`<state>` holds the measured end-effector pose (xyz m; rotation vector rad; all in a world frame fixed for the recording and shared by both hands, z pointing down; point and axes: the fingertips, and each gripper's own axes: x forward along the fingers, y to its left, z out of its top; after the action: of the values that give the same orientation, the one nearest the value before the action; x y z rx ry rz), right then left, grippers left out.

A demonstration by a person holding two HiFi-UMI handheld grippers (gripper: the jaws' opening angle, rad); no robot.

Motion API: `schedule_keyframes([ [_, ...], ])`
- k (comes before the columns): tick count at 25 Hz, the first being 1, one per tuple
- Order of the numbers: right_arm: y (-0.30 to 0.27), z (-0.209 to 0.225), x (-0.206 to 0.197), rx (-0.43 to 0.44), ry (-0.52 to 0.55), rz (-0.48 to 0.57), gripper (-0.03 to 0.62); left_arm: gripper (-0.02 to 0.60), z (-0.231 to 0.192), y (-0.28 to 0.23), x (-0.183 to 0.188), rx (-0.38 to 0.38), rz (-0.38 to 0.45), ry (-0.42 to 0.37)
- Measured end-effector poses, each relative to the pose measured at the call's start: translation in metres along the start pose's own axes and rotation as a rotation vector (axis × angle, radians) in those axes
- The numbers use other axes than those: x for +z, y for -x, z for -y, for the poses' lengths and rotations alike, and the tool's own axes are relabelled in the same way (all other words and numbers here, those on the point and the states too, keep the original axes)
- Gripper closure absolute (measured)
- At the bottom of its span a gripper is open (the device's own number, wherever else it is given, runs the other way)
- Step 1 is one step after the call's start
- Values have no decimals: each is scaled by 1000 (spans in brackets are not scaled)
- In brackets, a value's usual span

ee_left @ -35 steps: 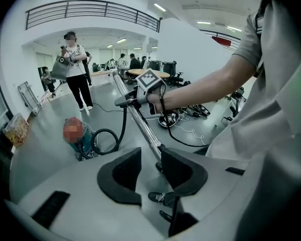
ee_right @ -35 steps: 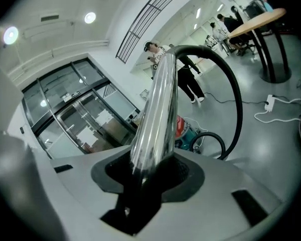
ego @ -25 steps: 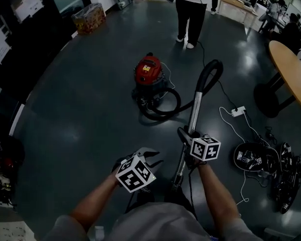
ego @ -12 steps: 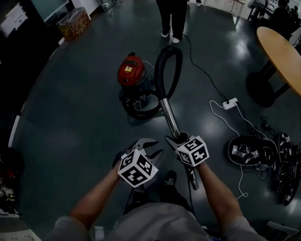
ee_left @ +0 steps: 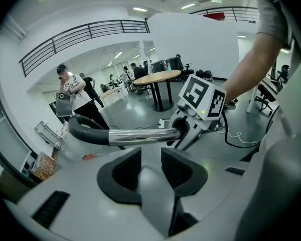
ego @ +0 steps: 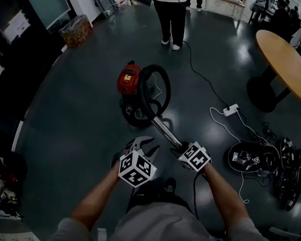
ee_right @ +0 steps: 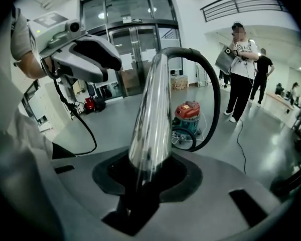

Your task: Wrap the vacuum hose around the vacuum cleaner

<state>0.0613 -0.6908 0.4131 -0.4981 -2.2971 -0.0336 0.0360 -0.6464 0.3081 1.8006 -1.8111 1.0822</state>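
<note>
The red vacuum cleaner stands on the dark floor ahead of me. Its black hose arcs in a loop just right of the canister and joins a chrome wand. My right gripper holds the wand's near end; its jaws are closing, with the tube pressed between them. In the right gripper view the hose curves down to the vacuum. My left gripper hovers just left of the wand, open and with nothing in it; the wand crosses beyond its tips.
A person stands behind the vacuum, with a cord trailing along the floor. A round wooden table is at the right. A white power strip and a pile of black gear lie on the floor to my right. A box sits far left.
The wand has swung left and tipped down toward the vacuum, bringing the hose loop from the right up against the canister. The left gripper has barely moved.
</note>
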Motion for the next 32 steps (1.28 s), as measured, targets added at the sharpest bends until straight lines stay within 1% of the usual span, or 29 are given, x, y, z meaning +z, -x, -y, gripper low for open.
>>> schedule_keyframes([
  [3, 0, 6, -5, 9, 34, -37, 467, 451, -12, -4, 7, 26, 14, -28],
  [6, -2, 11, -7, 14, 68, -88, 467, 451, -36, -11, 14, 74, 37, -61],
  [8, -3, 19, -8, 11, 105, -134, 468, 451, -52, -21, 16, 85, 30, -84],
  [10, -4, 28, -9, 6, 156, -183, 470, 449, -64, -34, 14, 66, 3, -98],
  [14, -11, 45, -14, 6, 233, -266, 470, 449, -76, -58, 0, -11, -39, -102],
  [17, -18, 63, -12, -4, 292, -311, 470, 449, -83, -75, -12, -65, -67, -78],
  [20, -26, 77, -4, 8, 345, -343, 470, 449, -98, -92, -22, -78, -91, -36],
  [26, -47, 110, -2, 32, 443, -436, 473, 449, -128, -126, -45, -102, -129, 41],
  [30, -70, 127, -7, 51, 504, -492, 474, 449, -141, -151, -72, -127, -131, 142],
  [32, -85, 141, -9, 57, 549, -515, 474, 449, -147, -166, -84, -147, -133, 168],
])
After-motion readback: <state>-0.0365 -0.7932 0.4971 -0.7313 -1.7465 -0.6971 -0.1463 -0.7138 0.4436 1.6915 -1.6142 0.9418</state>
